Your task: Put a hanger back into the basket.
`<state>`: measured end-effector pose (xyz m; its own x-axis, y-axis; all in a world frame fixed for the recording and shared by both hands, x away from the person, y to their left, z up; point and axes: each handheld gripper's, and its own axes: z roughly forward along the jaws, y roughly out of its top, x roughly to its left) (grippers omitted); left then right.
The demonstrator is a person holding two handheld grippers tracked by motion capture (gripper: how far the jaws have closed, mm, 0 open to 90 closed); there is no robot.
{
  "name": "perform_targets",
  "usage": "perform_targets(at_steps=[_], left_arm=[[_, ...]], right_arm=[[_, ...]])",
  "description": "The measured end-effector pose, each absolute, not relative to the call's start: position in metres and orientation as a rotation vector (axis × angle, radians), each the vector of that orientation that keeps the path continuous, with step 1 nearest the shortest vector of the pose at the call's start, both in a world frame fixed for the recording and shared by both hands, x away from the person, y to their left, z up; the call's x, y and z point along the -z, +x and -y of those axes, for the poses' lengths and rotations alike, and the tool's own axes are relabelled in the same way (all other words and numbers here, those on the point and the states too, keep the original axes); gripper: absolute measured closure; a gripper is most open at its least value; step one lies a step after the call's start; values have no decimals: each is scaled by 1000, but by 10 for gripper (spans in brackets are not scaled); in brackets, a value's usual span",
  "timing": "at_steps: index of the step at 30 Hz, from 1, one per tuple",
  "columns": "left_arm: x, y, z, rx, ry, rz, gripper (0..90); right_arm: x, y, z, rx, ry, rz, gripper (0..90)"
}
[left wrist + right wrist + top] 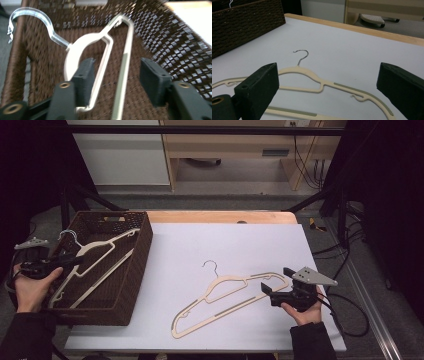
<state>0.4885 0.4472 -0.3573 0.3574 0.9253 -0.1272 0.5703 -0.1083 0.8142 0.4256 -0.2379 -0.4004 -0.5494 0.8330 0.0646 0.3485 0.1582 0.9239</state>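
We see the white table mat (225, 245) as the largest surface, with the dark woven basket (137, 270) standing on its left edge. Our left hand (30, 287) comes in low at the left, just outside the basket's near left wall, forearm pointing up the frame and the fist wrapped round the left gripper (70, 262), which reaches level across the rim into the basket. In the left gripper view its jaws stand partly apart; the cream hanger in the basket (100, 42) runs up between them, its thin arm lying against the inner face of the left jaw, while the right jaw stands clear of it, so nothing is clamped. That hanger lies slanted inside the basket, its clear hook (32, 20) up at the far left corner. Our right hand (304, 312) rests at the near right of the mat, palm under the right gripper (272, 282), which points left along the table. Its jaws are wide apart and hold nothing; in the right gripper view they frame the second cream hanger (317, 82), which lies flat on the mat, and its right end (280, 279) lies just beside the jaw tips, though we cannot tell whether it touches them. Its wire hook (211, 265) points toward the far side.
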Motion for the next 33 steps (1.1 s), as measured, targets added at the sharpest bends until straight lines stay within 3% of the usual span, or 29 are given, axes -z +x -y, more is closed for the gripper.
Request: perform_targets(at_steps=[4, 11, 20, 33], left_arm=[[347, 481, -431, -588, 1748, -1225, 254], [335, 468, -387, -627, 1764, -1080, 72], [335, 455, -334, -553, 1773, -917, 55], [354, 453, -282, -442, 1801, -830, 51]], right_arm=[[401, 425, 237, -1375, 1117, -1969, 46], [400, 425, 238, -1379, 1118, -1967, 44], [400, 425, 239, -1379, 1119, -1959, 42], [401, 426, 237, -1386, 1120, -1970, 37]])
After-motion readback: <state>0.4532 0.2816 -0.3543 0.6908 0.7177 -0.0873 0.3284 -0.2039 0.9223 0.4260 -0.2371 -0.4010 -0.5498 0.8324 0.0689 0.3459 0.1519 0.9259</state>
